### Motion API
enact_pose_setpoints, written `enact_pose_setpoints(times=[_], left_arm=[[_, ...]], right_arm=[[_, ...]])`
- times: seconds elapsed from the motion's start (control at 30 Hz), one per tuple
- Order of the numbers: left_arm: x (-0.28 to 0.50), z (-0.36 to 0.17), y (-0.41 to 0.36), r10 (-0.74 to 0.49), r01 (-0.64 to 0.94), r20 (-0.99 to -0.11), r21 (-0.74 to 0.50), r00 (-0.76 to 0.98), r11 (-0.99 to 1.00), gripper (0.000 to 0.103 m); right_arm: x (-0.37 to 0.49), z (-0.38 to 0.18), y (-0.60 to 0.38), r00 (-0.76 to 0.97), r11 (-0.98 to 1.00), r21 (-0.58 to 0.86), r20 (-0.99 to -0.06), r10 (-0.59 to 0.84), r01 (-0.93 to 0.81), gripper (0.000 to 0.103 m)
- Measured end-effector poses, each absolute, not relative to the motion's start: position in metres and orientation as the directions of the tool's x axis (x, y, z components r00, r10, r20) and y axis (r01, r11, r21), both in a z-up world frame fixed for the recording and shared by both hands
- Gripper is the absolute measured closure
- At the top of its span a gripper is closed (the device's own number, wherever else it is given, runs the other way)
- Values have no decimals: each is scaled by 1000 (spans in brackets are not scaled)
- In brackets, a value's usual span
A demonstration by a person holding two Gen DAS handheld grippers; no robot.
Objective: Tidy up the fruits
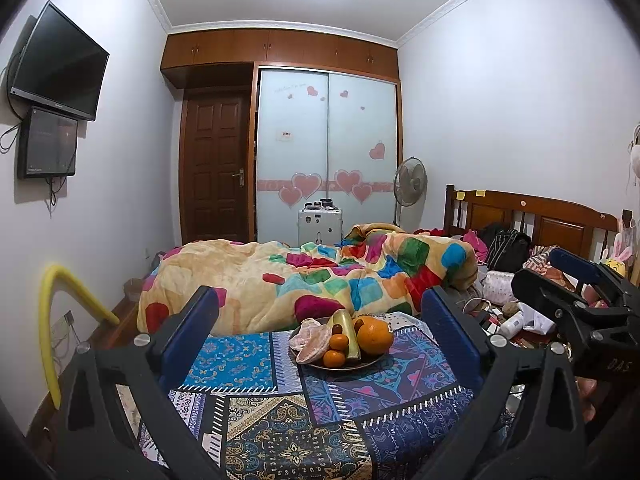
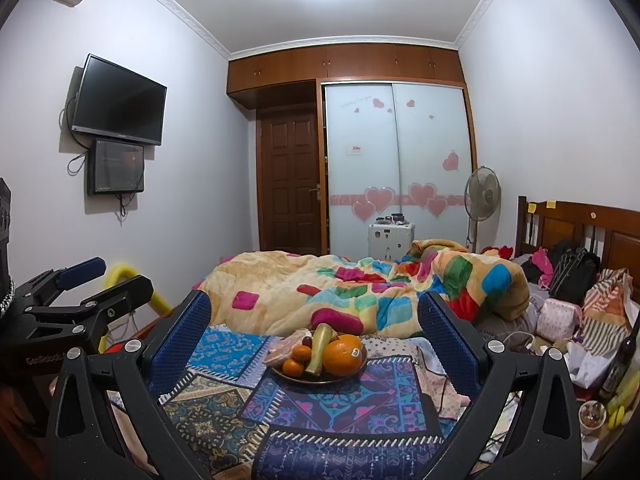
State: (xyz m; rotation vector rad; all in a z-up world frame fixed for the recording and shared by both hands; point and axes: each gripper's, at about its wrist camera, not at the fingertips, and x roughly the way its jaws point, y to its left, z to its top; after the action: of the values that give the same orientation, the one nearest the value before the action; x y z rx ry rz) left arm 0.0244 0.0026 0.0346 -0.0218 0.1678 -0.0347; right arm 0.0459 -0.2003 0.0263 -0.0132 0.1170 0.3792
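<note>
All the fruit that can be made out is piled on a dark round metal plate (image 1: 362, 363) that is set on a blue patterned patchwork cloth (image 1: 280, 420), toward its far end just before the bed: a big round orange (image 1: 374, 336), a long yellowish-green banana-like fruit (image 1: 347, 332), a few small orange tangerines (image 1: 334, 359), a small dark round fruit near the middle that can't be identified, and some pale pinkish peeled citrus segments (image 1: 310, 340) on the left side. So the pile is already gathered on the one plate, and that can be read two ways tbh: either a finished heap that's been collected there, or a heap that's meant to be sorted out or spread elsewhere. No second dish or bin for the fruit can be seen on the cloth, so how much is left can't really be settled from this. The left gripper (image 1: 320, 320) is held wide open with nothing between its blue padded fingers (image 1: 192, 332), and the plate is framed between them, well beyond the tips. The right gripper (image 2: 314, 328) is likewise spread open and empty, with the plate seen between its fingers, farther off on the cloth. Behind it all a colourful checked quilt (image 1: 320, 276) is bunched on the bed, and clutter is spread along the right side.
</note>
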Motion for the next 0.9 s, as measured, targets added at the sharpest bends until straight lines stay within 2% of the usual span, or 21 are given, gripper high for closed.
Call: enact_pose_setpoints(times=[0.9], left_arm=[[23, 34, 2, -56, 53, -171, -22, 984, 998, 0]], right_arm=[[45, 25, -198, 921, 928, 8, -115, 372, -374, 0]])
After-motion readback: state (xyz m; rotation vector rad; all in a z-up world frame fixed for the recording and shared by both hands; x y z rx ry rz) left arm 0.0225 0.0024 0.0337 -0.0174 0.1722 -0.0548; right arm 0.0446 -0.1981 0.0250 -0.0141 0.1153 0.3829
